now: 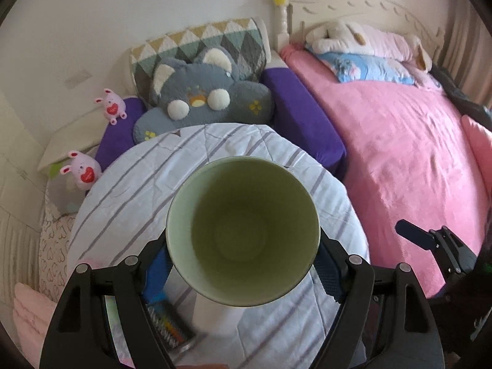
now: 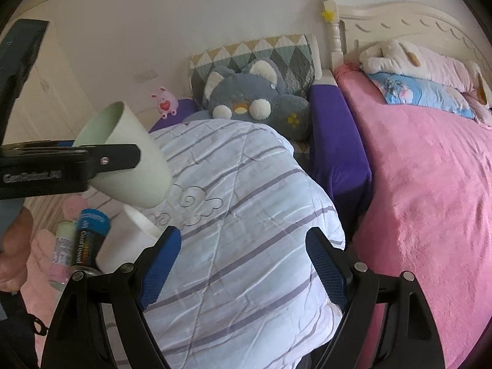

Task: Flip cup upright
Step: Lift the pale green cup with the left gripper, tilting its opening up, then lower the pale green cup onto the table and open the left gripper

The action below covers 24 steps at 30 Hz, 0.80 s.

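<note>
A pale green cup (image 1: 243, 230) is held in the air over the striped white quilt (image 1: 147, 190). My left gripper (image 1: 243, 267) is shut on the cup, its blue pads on the cup's two sides, and the cup's open mouth faces the left wrist camera. In the right wrist view the cup (image 2: 132, 160) hangs tilted at the left, mouth up and to the left, clamped by the left gripper (image 2: 107, 160). My right gripper (image 2: 243, 264) is open and empty above the quilt (image 2: 246, 215).
A white cup (image 2: 129, 240) lies on its side on the quilt beside a blue-capped can (image 2: 89, 240) and a pale tube (image 2: 63, 243). A grey plush pillow (image 1: 200, 95), purple bolsters (image 1: 304, 117) and a pink bed (image 1: 399, 141) lie beyond.
</note>
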Each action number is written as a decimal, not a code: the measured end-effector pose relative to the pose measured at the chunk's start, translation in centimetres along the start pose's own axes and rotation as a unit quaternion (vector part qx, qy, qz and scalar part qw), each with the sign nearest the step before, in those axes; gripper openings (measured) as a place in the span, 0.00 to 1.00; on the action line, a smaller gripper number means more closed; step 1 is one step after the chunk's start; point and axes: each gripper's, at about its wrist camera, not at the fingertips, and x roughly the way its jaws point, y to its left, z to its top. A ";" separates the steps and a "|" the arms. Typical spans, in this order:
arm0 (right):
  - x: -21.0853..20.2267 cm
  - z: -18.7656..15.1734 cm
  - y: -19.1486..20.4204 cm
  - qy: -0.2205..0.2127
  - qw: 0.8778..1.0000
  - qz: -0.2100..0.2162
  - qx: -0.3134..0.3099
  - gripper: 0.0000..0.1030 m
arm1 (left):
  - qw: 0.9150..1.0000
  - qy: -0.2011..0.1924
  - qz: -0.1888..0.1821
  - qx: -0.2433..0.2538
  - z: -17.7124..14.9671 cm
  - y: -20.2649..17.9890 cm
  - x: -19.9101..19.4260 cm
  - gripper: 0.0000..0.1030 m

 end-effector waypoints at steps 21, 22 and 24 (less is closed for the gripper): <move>-7.9 -8.3 6.9 -0.007 0.999 0.032 -0.038 0.82 | 0.993 0.087 0.033 -0.070 -19.4 2.7 -6.4 0.78; -8.0 -8.6 7.0 -0.007 0.999 0.031 -0.037 0.82 | 0.993 0.092 0.037 -0.071 -19.7 2.8 -6.1 0.78; -8.2 -8.7 7.0 -0.006 0.999 0.029 -0.036 0.82 | 0.990 0.107 0.042 -0.076 -19.6 3.2 -4.9 0.78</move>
